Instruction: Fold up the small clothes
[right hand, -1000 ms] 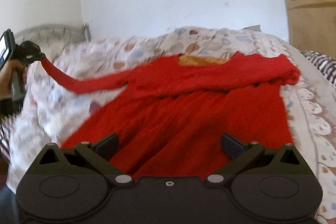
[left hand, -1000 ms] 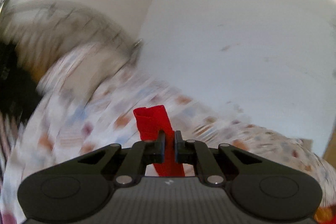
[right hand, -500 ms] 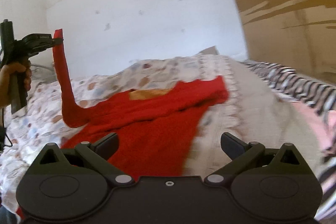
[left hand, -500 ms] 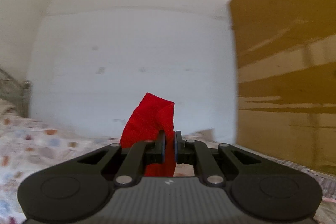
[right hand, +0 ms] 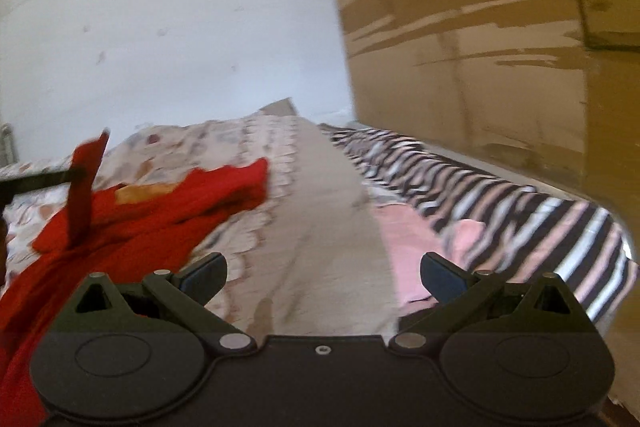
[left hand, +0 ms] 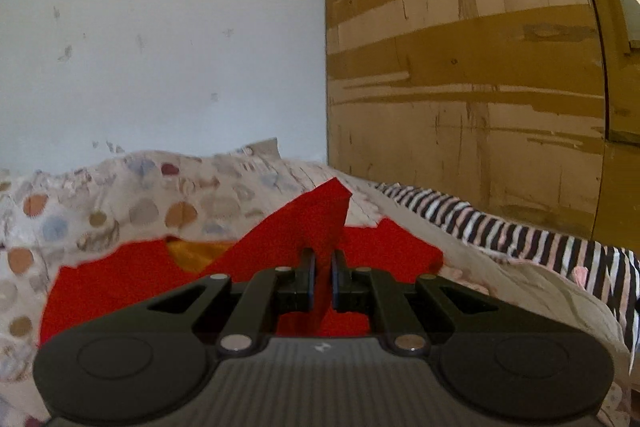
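Observation:
A red long-sleeved garment [left hand: 120, 283] lies spread on a patterned bedsheet [left hand: 120, 195], its yellow-lined neck opening [left hand: 200, 253] showing. My left gripper [left hand: 322, 267] is shut on the red sleeve [left hand: 316, 215] and holds it up over the garment's body. In the right wrist view the garment [right hand: 132, 219] lies at the left, with the left gripper [right hand: 78, 173] lifting the sleeve [right hand: 86, 183]. My right gripper [right hand: 322, 273] is open and empty, over bare sheet to the right of the garment.
A striped cloth [right hand: 500, 199] and a pink cloth [right hand: 420, 239] lie along the bed's right side [left hand: 540, 247]. A brown wooden wardrobe [left hand: 460, 67] stands close behind them. A white wall [left hand: 160, 47] backs the bed.
My left gripper has swung right and lowered, carrying the sleeve over the garment's body. My right gripper has turned right, away from the garment, toward the striped cloth.

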A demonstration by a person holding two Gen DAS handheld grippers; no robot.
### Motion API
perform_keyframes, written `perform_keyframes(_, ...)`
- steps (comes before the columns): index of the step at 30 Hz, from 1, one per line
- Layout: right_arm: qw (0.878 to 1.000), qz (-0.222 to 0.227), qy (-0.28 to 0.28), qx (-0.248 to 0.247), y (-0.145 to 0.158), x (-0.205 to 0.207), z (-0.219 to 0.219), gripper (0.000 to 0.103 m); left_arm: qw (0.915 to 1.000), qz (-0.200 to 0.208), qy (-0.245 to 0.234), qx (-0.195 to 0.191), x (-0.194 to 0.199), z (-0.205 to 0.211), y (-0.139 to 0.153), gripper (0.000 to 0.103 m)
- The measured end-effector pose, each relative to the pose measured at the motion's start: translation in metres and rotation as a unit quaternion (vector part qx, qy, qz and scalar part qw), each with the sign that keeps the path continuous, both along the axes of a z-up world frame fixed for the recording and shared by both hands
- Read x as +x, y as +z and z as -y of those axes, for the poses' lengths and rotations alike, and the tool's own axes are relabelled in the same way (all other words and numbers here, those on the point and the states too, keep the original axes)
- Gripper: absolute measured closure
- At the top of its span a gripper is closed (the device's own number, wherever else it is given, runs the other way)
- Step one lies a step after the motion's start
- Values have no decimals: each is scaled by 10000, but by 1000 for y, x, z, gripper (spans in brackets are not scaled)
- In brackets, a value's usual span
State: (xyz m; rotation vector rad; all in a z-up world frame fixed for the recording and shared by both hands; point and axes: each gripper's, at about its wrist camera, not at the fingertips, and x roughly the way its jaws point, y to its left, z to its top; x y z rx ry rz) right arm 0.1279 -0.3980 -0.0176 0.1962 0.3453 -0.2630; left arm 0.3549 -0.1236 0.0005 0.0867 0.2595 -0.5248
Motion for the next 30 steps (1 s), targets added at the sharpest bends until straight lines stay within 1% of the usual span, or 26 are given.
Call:
perform_keyframes(3,9998,2,-174,131,-1,2,7,0,9995,-274,-128,63,0,0,-3,94)
perform_keyframes(6,9995,-12,-249,207,-3,7,7,0,9977,-600,-327,14,0,-5,-6,88)
perform_keyframes(8,9994,-45,-234,234,-4,10,3,0,9958,-779,-473,10,0,-7,-8,76)
perform_keyframes(10,9995,-94,-208,226,-4,17,-2,0,9948,-870,-529,28,-2,-10,-8,36)
perform_keyframes(11,9995,-117,-182,208,-5,20,-5,0,9948,-890,-500,3,-3,-13,-8,31)
perform_keyframes(14,9997,-197,-92,147,-5,32,-14,0,9942,-1005,-359,-127,-2,-27,-3,22)
perform_keyframes(15,9996,-224,-49,140,-5,37,-17,0,9941,-1062,-189,-98,-1,-33,0,15)
perform_keyframes(17,9995,-274,65,126,-4,48,-23,0,9935,-1106,251,101,1,-44,8,11)
perform_keyframes(19,9992,-328,220,77,-2,63,-30,0,9910,-1094,654,415,2,-59,14,3)
perform_keyframes(22,9975,-518,489,-27,3,91,-46,0,9840,-1007,1181,872,4,-87,19,1)
perform_keyframes(25,9943,-731,775,-47,6,118,-63,0,9729,-919,1632,1356,8,-117,13,1)
perform_keyframes(26,9927,-818,890,-27,7,128,-69,0,9680,-908,1795,1503,10,-126,9,1)
perform_keyframes(28,9894,-928,1117,10,11,148,-83,0,9589,-935,2054,1723,17,-144,-2,1)
perform_keyframes(30,9866,-972,1309,35,15,168,-99,0,9525,-977,2215,1848,27,-157,-17,1)
